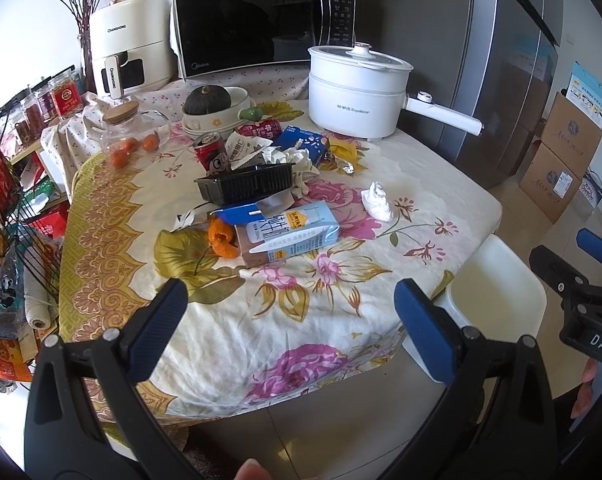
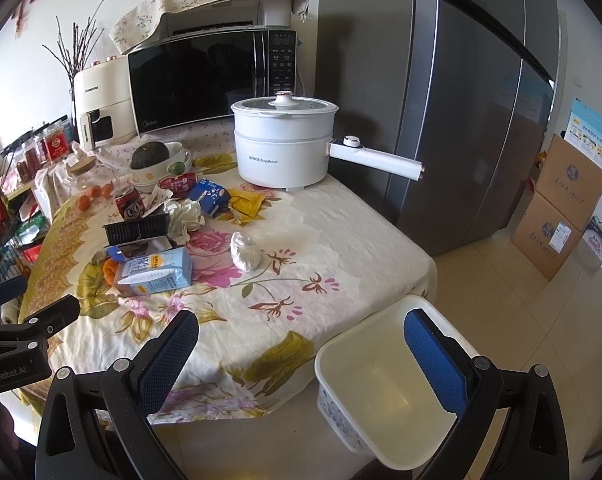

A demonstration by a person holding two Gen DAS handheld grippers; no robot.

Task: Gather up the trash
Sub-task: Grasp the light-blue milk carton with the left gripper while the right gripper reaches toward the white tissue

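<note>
A white electric pot stands on the flowered tablecloth before a black microwave, beside a grey fridge. A dark squash sits in a bowl; cardboard boxes are stacked on the floor.

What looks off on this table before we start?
A litter pile mid-table: a milk carton lying on its side, orange peel beside it, a crumpled tissue apart to the right, an empty black tray behind. Both grippers are open, holding nothing. The bin looks empty.
</note>
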